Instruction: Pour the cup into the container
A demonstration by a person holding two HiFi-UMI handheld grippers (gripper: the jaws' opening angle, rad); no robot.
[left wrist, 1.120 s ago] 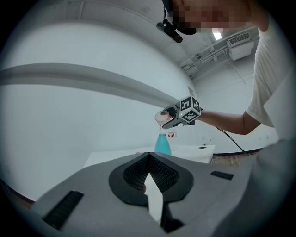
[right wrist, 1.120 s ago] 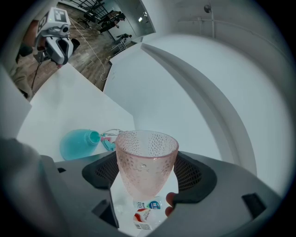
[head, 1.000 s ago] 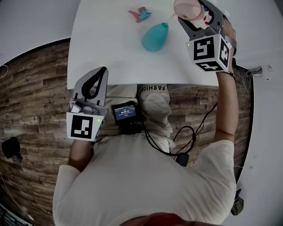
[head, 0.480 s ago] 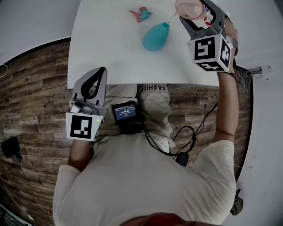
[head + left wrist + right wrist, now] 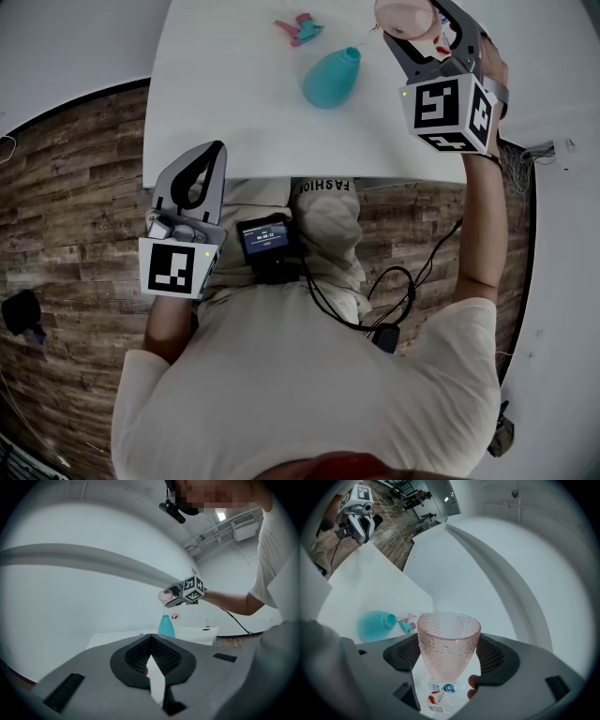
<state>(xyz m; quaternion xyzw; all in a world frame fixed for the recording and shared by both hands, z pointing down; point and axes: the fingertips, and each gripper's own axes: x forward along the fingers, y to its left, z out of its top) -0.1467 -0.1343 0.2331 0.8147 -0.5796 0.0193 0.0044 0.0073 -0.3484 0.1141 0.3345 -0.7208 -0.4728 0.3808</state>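
**Right gripper** point(image 5: 449, 663): black ribbed pads point(image 5: 493, 656) clamped on either side of the cup point(image 5: 449, 637), low on its bowl.

**Cup:** pink translucent glass with a dimpled wall and a smooth flaring lip. It is held in the air above the far right part of the table point(image 5: 234, 112), tipped well over, mouth aimed toward the container point(image 5: 330, 78).

**Container:** teal bottle, matte, with a bulbous body narrowing to a small open neck. It stands upright near the far edge, about mid-width, just left of the cup.

**Left gripper** point(image 5: 219, 150): jaws closed on nothing, hanging off the near left corner and taking no part.

**Table:** white, smooth, plain.

**Other items:** a small pink-and-teal object point(image 5: 298, 28) at the far edge, and a clear labelled bottle point(image 5: 439, 693) showing under the cup.

**Step, as I judge it:** pouring. A faint thread seems to run from lip to neck, too thin to be sure of. The cup looks nearly empty.

**Next move:** it calls for a steady tip over that narrow mouth, then righting the cup.
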